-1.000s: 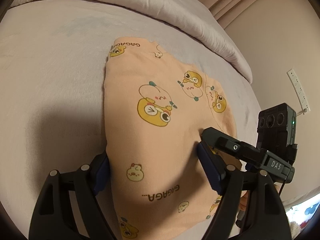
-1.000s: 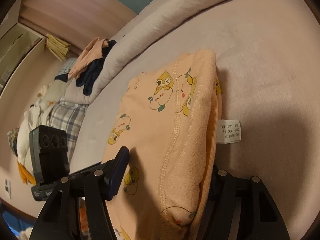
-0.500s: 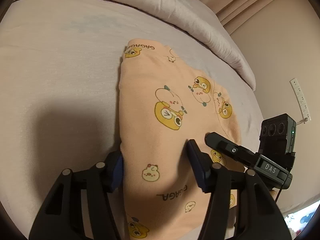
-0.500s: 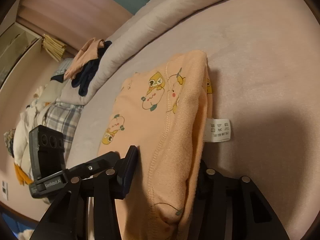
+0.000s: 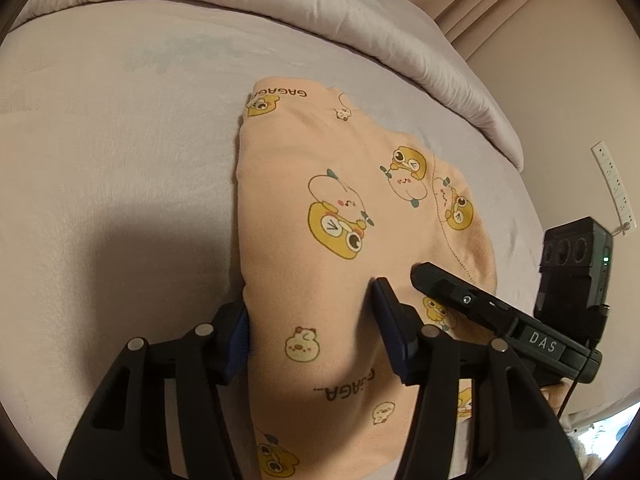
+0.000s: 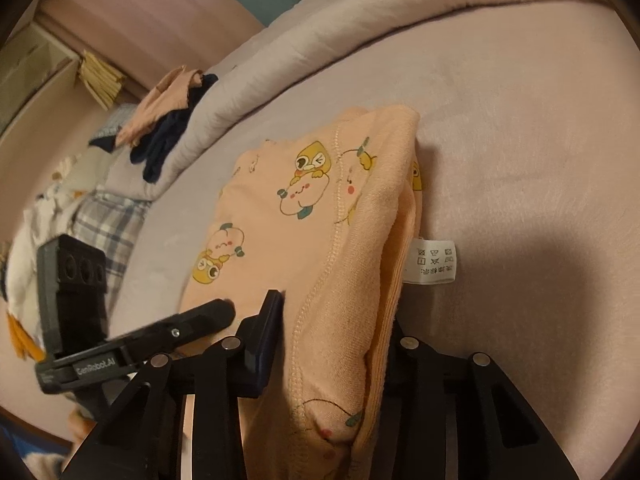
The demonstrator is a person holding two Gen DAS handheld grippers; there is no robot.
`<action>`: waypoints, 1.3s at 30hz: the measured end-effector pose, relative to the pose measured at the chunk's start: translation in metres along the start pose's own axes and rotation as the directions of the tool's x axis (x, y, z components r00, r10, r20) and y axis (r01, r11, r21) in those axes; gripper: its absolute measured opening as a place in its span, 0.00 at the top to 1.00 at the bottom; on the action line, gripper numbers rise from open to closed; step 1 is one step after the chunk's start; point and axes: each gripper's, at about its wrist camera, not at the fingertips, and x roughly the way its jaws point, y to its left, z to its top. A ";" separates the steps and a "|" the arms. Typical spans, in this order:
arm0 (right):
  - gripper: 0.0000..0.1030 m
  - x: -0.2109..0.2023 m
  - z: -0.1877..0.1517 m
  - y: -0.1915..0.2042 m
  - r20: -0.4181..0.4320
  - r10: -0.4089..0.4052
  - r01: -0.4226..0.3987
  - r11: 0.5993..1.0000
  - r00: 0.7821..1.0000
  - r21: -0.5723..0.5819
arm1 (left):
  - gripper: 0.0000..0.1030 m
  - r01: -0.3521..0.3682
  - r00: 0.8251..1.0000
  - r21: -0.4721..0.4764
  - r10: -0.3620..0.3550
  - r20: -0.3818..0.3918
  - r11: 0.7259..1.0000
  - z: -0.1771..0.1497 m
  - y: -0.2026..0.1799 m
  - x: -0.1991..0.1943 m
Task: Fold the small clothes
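Observation:
A folded peach garment (image 5: 336, 216) printed with yellow cartoon ducks lies on the pale bed sheet (image 5: 112, 152). My left gripper (image 5: 312, 324) is shut on the near left edge of the folded garment, cloth bunched between its fingers. My right gripper (image 6: 336, 340) is shut on the garment (image 6: 312, 216) at its near right edge, where the stacked layers and a white care label (image 6: 434, 262) show. Each gripper appears in the other's view, close together on the same near edge.
A rolled duvet (image 5: 320, 12) runs along the far side of the bed. A heap of other clothes (image 6: 160, 128) and a plaid cloth (image 6: 108, 220) lie to the left in the right wrist view. A wall with a power strip (image 5: 614, 188) is at right.
Both grippers have closed inward on the garment's near edge, their fingers narrowing from wide open to pinching the cloth. The garment has bunched up slightly between them.

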 end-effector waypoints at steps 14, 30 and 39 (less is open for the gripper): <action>0.64 0.001 -0.003 0.020 0.048 -0.159 0.164 0.977 0.986 -0.138 | 0.47 -0.037 0.999 0.027 0.037 0.004 0.999 -0.001 -0.003 0.001; 0.67 0.002 -0.007 0.036 0.104 -0.246 0.263 0.940 0.964 -0.219 | 0.48 -0.059 0.998 0.036 0.059 -0.001 0.998 0.000 -0.006 0.003; 0.72 0.000 -0.011 0.052 0.149 -0.292 0.323 0.905 0.945 -0.275 | 0.50 -0.066 0.998 0.029 0.066 0.003 0.997 -0.002 -0.006 0.001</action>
